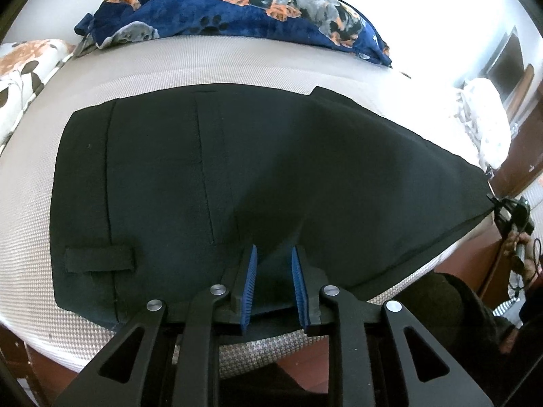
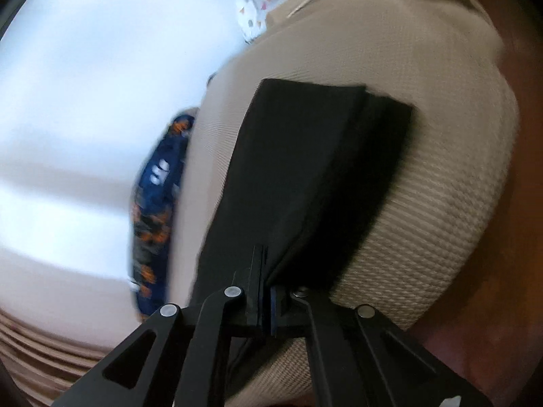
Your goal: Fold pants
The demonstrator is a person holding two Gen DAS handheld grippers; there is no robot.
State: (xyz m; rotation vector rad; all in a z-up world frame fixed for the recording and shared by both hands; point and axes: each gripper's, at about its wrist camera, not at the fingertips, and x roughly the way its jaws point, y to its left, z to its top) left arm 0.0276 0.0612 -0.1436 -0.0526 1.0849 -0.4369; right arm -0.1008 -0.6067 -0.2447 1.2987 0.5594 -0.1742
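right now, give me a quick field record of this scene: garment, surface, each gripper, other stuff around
garment: black pants, waistband end lying flat, the other end lifted off the surface
surface: beige woven mattress
left gripper: open, fingers over the near edge of the pants, nothing pinched
right gripper: shut on an edge of the pants, holding it up
behind the pants: navy dog-print blanket along the far side of the mattress
view quality: right wrist view is motion-blurred
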